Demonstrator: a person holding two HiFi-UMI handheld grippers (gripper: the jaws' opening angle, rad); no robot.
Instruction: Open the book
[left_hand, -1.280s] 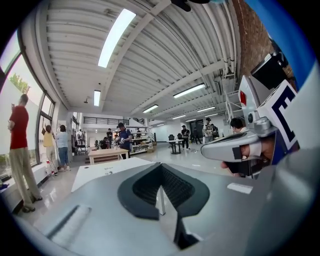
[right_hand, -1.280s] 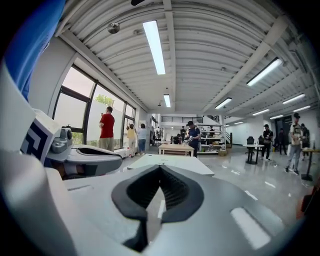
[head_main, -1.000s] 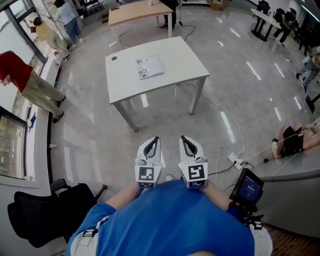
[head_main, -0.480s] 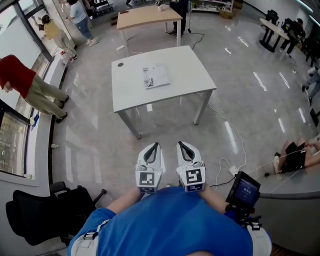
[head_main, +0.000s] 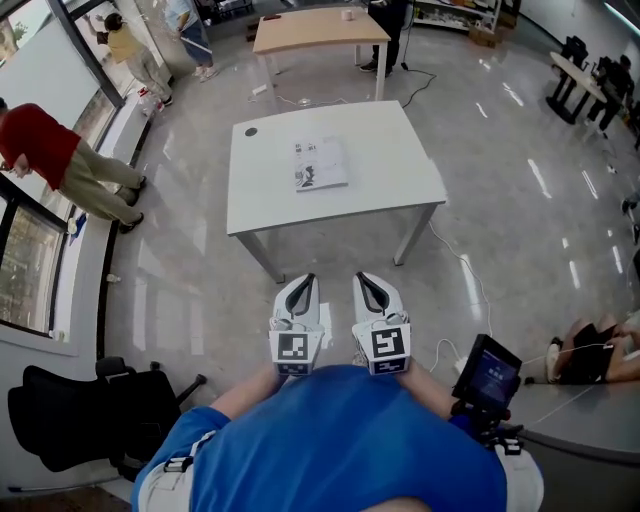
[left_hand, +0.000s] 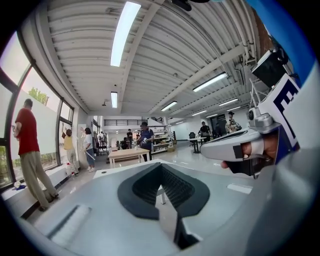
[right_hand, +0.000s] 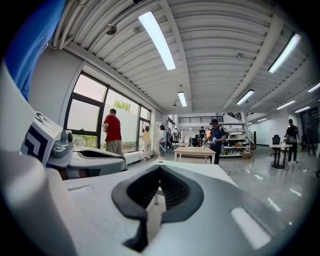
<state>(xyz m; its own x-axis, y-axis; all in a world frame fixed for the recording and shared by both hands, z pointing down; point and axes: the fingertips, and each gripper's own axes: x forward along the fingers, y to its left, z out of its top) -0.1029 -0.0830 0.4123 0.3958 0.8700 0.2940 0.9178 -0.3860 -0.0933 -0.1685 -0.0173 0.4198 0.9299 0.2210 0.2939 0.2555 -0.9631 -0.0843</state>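
Observation:
A closed book (head_main: 320, 163) with a pale printed cover lies flat on the white table (head_main: 400, 190), in the upper middle of the head view. My two grippers are held side by side close to my body, well short of the table and over bare floor. The left gripper (head_main: 304, 282) is shut with nothing between its pads. The right gripper (head_main: 366, 280) is shut and empty too. In the left gripper view the left gripper (left_hand: 161, 167) points toward the table edge; in the right gripper view the right gripper (right_hand: 160, 169) does the same. The book is hidden in both.
A wooden table (head_main: 320, 30) stands behind the white one. People stand by the windows at left, one in a red top (head_main: 45, 150). A black office chair (head_main: 80, 420) sits at lower left. A cable and power strip (head_main: 450, 345) lie on the floor at right.
The white table and book have come nearer and lower in the head view as I walk toward them. Both grippers stay shut, side by side.

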